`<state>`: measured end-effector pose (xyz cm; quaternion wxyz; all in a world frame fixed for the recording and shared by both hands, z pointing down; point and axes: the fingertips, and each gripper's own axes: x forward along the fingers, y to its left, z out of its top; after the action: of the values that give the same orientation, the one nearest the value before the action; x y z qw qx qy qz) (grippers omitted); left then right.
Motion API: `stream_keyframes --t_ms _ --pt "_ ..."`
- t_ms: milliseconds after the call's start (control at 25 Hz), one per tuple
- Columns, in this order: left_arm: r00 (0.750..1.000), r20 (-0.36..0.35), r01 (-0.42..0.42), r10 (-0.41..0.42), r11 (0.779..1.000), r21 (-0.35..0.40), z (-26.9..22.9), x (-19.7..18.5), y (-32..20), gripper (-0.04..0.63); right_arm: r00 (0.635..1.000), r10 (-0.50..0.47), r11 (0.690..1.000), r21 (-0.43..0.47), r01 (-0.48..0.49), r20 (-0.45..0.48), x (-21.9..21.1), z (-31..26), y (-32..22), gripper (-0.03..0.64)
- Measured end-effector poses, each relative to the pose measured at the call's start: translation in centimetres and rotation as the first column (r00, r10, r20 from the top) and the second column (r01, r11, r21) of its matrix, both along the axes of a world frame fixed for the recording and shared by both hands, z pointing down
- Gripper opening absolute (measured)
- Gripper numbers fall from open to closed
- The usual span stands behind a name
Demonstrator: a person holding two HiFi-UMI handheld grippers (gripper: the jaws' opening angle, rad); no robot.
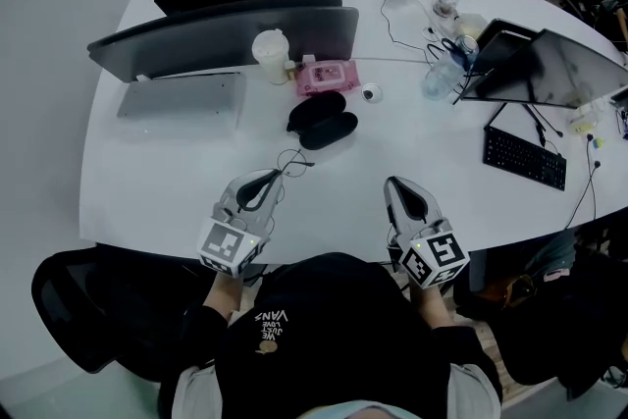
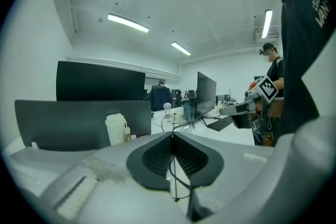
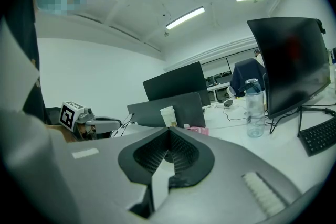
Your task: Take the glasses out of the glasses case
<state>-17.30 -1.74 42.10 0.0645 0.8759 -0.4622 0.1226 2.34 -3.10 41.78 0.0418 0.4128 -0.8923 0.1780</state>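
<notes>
The black glasses case (image 1: 322, 121) lies open in two halves on the white table (image 1: 177, 182), behind both grippers. My left gripper (image 1: 265, 182) is shut on the thin wire-framed glasses (image 1: 290, 160), held just above the table in front of the case. In the left gripper view, the glasses (image 2: 174, 122) show as a wire ring past the closed pads (image 2: 157, 157), with a thin temple running down between them. My right gripper (image 1: 400, 188) hovers near the table's front edge, shut with nothing in it. Its pads (image 3: 181, 152) meet in the right gripper view.
Behind the case are a pink wipes pack (image 1: 327, 76), a white cup (image 1: 271, 54) and a small white round object (image 1: 371, 93). Dark monitors (image 1: 226, 34) and a laptop (image 1: 182, 98) stand at the back left. A keyboard (image 1: 524, 157), bottle (image 1: 441, 74) and cables lie right.
</notes>
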Motion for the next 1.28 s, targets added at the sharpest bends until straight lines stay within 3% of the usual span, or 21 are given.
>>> stream_keyframes --t_ms 720,1280 --pt "0.996 -0.029 0.080 -0.081 0.997 -0.019 -0.1 -1.6 1.5 0.008 0.998 -0.058 0.998 -0.020 0.058 -0.012 -1.2 0.1 0.5 -0.002" --pt "0.995 -0.048 0.081 -0.082 0.997 -0.017 0.4 -1.4 2.1 0.009 0.996 -0.077 0.997 -0.032 0.076 -0.043 -1.3 0.7 1.1 -0.003"
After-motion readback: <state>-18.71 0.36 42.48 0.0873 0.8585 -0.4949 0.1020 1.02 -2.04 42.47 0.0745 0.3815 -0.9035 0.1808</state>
